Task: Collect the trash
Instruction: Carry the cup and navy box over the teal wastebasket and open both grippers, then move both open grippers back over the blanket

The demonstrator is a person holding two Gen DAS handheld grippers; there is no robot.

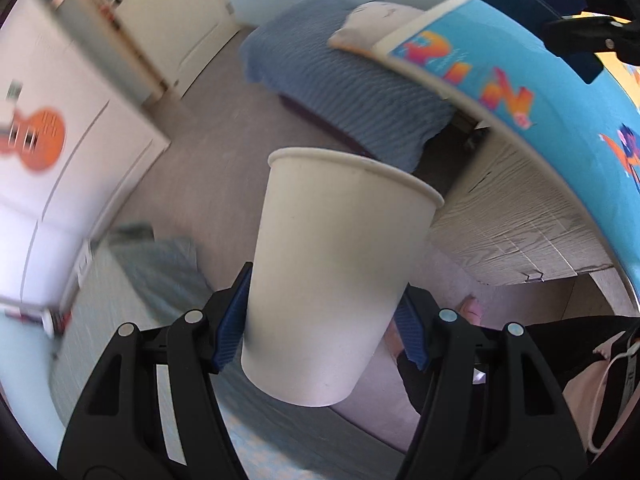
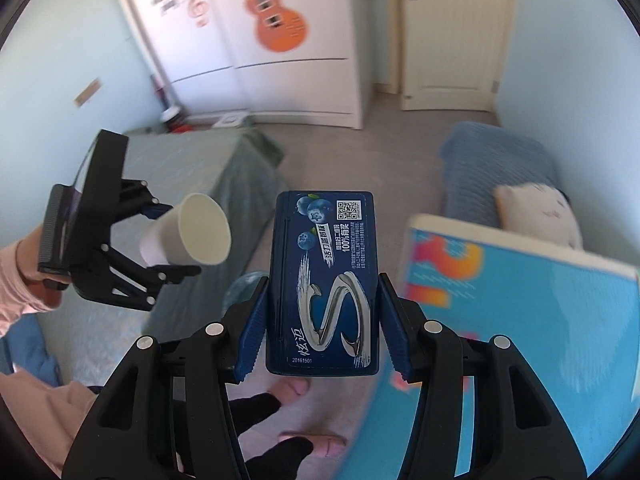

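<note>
You have both pieces of trash in hand: your left gripper (image 1: pixel 324 328) has its fingers closed on the lower part of the paper cup (image 1: pixel 340 264), and your right gripper (image 2: pixel 322 320) clamps the blue gum box (image 2: pixel 323 280) by its sides. Both hang above the floor beside the surface (image 2: pixel 540 320). No bin shows, so disposal remains.

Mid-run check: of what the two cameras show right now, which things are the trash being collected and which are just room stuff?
Trash in hand:
- white paper cup, clamped in the left gripper
- dark blue flat chewing-gum box, clamped in the right gripper

Just lying about:
- bright blue printed mat
- pale cushion on the blue quilted sofa
- orange guitar sticker
- white door
</note>
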